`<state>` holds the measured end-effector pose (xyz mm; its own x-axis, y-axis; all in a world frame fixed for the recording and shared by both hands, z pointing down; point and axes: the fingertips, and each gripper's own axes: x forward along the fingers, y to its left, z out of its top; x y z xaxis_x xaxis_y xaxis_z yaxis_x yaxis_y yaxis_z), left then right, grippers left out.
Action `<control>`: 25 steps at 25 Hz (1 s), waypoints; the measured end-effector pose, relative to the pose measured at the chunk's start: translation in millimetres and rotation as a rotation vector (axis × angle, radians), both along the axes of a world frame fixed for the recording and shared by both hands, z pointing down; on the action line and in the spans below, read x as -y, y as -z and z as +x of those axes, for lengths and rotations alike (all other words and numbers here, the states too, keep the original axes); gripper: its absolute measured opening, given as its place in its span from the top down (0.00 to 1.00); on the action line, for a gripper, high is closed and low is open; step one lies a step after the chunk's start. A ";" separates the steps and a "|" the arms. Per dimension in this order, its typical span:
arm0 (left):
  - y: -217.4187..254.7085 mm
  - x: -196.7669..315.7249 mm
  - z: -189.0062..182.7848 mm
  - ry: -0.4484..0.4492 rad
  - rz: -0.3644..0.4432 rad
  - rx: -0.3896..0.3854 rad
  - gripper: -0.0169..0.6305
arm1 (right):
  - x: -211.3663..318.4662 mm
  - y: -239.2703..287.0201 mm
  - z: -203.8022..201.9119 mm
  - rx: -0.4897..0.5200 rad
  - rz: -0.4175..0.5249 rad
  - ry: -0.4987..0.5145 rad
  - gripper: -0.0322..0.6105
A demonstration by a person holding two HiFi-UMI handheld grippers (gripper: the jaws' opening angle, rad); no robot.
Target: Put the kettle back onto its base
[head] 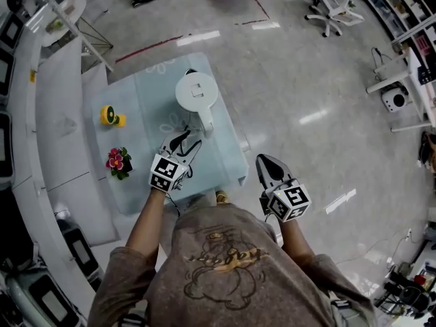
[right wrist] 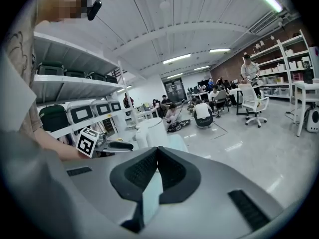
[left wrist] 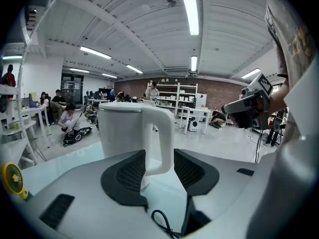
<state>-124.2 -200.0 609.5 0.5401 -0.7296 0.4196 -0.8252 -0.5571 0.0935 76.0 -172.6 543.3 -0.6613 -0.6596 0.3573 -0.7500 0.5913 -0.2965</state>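
Two small things sit along the left side of the counter [head: 146, 80] in the head view: a round yellow object [head: 109, 116] and, at about 6 o'clock from it, a little pot of pink flowers [head: 118, 161]. In the left gripper view the yellow object [left wrist: 12, 179] shows at the far left edge.

The left gripper [head: 193, 142] hangs over the near part of the counter, at 3 o'clock from the flowers, and points toward 12 o'clock at the kettle [head: 196, 92]. The white kettle stands upright near the middle of the counter. Its handle [head: 205, 122] is turned to 6 o'clock, toward the person. Whether the base lies under it cannot be told, as the kettle's own body hides its foot.

In the left gripper view the left gripper [left wrist: 159, 167] has its jaws spread wide. The handle [left wrist: 162, 138] shows in line with the gap between them, and neither pad presses on it. The kettle [left wrist: 124, 128] fills the middle of that view, just ahead of the jaws.

At about 3 o'clock from the left gripper, past the counter's right edge and over the floor [head: 306, 80], is the right gripper [head: 269, 163]. In its own view the right gripper [right wrist: 155, 153] has its jaw tips together, with nothing between them. The kettle [right wrist: 152, 131] lies at 12 o'clock beyond them.

A white office chair [head: 334, 5] stands well apart at the upper right.
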 end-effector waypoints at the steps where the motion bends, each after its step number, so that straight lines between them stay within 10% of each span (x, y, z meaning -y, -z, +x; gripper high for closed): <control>1: 6.9 -3.0 -5.2 0.017 0.003 -0.006 0.69 | 1.4 1.4 -3.3 0.005 0.007 0.009 0.95; 25: 142.1 -72.3 -42.6 0.285 0.174 -0.150 0.69 | 4.8 65.7 -21.9 0.027 0.211 0.057 0.95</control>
